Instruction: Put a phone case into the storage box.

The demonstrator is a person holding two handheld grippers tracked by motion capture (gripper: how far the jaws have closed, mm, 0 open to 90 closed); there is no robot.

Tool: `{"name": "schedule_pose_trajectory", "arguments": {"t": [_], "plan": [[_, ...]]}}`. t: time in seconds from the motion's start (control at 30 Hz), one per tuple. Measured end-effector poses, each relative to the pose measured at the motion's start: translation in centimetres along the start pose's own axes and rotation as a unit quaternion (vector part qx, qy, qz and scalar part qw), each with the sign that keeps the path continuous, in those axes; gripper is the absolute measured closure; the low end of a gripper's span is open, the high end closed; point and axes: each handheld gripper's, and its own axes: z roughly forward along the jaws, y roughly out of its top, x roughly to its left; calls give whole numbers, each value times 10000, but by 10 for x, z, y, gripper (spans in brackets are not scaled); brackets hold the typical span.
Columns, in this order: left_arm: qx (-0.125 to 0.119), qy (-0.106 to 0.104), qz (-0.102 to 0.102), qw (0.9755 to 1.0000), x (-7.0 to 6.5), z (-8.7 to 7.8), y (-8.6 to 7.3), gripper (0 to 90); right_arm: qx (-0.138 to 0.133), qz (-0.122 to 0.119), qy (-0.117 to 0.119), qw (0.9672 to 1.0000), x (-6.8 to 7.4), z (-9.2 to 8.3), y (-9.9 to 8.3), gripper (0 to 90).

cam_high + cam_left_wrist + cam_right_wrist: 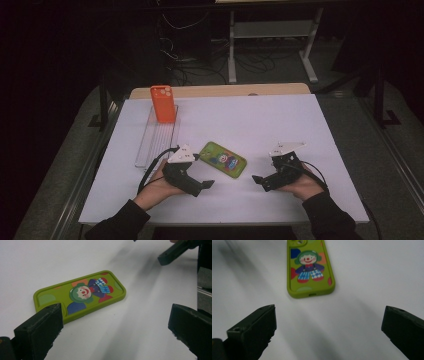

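Observation:
A green phone case (223, 160) printed with a clown lies flat on the white table (280, 120), between the two grippers. My left gripper (202, 183) sits just in front of and left of the case, held by a hand. In the left gripper view its jaws (115, 315) stand wide open, and the case (82, 293) lies just beyond the left-hand jaw, not pinched. My right gripper (260, 181) rests to the right of the case. In its own view it (329, 312) is wide open with bare table between the jaws, and the case (310, 270) lies farther ahead.
An orange phone case (163, 103) stands upright at the far end of a clear ribbed rack (152, 142) on the table's left side. A wooden board (220, 91) edges the back. One jaw of the right gripper (172, 252) shows in the left gripper view.

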Motion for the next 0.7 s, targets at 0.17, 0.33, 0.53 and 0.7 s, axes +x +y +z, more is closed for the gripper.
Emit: {"name": "schedule_pose_trajectory", "arguments": {"t": [0.17, 0.33, 0.53, 0.7], "plan": [[50, 24, 9, 10000, 3, 1, -1, 0, -101, 3, 60, 9999, 0, 4, 15, 0], [33, 20, 21, 10000, 4, 1, -1, 0, -185, -29, 144, 9997, -1, 9, 30, 0], [-73, -11, -53, 10000, 5, -1, 0, 0, -63, -113, 197, 9997, -1, 22, 44, 0], [-54, -5, -22, 10000, 5, -2, 0, 0, -55, -146, 246, 9996, -2, 28, 56, 0]]}}
